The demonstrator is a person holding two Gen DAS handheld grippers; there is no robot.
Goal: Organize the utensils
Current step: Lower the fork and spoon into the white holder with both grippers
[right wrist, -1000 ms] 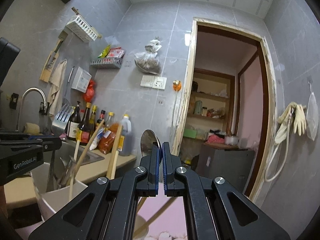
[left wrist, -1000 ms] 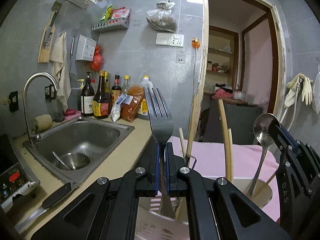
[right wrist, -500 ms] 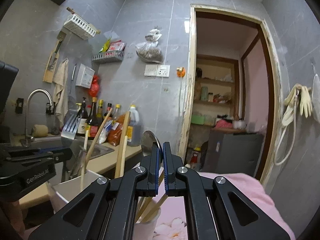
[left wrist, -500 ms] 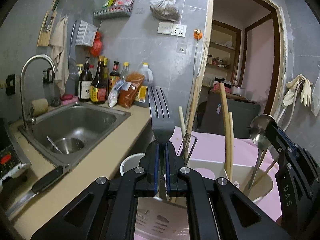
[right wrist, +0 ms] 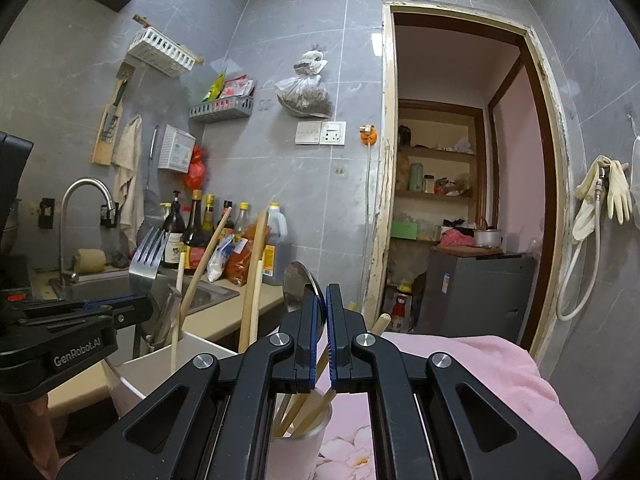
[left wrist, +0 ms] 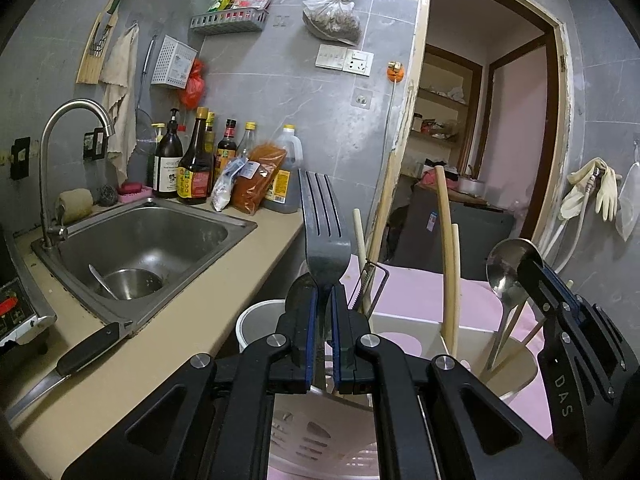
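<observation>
Fork upright, tines up, in clamped L hand-held gripper; R pinching spoon.

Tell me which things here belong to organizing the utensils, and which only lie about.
Belong to the job:
fork
spoon
chopsticks
white holder
cup

Only lying about:
sauce bottles
knife
sink
rubber gloves

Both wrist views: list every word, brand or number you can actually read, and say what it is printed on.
"GenRobot.AI": side of the left gripper, seen from the right wrist.
"DAS": side of the right gripper, seen from the left wrist.
Labels on the sauce bottles and the wall packets: too small and blurred to read.
</observation>
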